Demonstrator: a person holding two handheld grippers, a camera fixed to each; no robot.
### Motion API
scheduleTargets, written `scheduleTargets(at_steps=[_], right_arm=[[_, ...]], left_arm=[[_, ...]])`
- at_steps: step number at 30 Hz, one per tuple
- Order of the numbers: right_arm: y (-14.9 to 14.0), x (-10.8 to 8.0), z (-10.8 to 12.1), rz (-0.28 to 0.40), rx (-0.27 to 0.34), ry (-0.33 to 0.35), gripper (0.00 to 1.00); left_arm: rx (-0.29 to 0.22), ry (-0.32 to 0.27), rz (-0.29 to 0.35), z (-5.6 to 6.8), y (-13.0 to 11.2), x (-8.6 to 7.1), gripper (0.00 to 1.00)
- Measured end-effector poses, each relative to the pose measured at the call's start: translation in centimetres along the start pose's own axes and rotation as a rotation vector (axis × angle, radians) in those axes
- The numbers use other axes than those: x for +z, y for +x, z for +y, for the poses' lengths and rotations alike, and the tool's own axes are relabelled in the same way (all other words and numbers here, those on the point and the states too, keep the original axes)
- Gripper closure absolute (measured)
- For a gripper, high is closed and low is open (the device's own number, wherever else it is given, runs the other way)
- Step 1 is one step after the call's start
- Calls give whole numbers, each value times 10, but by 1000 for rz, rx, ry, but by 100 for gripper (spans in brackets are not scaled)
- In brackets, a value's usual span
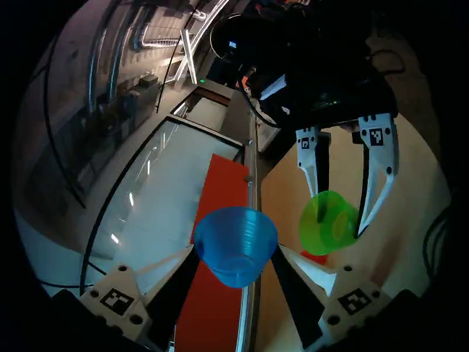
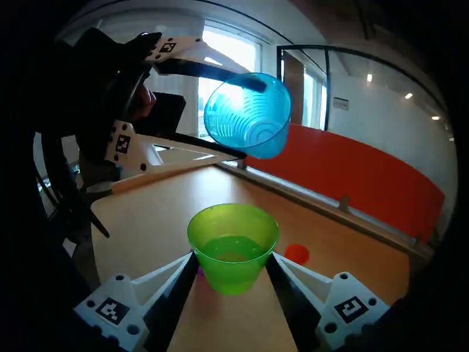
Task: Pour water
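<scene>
While left gripper [image 1: 234,251] grips blue cup [image 1: 235,243], right gripper [image 2: 233,258] grips green cup [image 2: 233,243], between jaws

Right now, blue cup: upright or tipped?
Tipped. In the right gripper view the blue cup, clamped in the left claw, tilts steeply, mouth turned sideways toward the camera, higher than the green cup.

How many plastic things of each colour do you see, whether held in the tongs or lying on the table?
Blue cup: 1
Green cup: 1
Small red round thing: 1
Total: 3
</scene>
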State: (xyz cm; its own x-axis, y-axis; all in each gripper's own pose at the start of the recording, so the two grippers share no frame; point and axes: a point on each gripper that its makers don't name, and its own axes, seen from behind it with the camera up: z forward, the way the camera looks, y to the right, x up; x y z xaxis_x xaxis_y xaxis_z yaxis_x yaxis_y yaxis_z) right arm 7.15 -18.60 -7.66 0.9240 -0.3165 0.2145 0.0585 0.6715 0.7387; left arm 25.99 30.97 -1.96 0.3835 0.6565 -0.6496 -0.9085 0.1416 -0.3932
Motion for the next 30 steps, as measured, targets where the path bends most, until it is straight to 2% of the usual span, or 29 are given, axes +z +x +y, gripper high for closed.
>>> scheduleTargets(at_steps=[9, 17, 30], right_arm=[[0, -1, 2, 7, 2, -5, 17], [1, 0, 2, 11, 2, -7, 16], [2, 1, 5, 15, -2, -11, 17]], left_arm=[[-167, -19, -31, 6, -10, 1, 16], [-351, -22, -73, 7, -20, -3, 16], [-613, -61, -133, 13, -37, -6, 16]])
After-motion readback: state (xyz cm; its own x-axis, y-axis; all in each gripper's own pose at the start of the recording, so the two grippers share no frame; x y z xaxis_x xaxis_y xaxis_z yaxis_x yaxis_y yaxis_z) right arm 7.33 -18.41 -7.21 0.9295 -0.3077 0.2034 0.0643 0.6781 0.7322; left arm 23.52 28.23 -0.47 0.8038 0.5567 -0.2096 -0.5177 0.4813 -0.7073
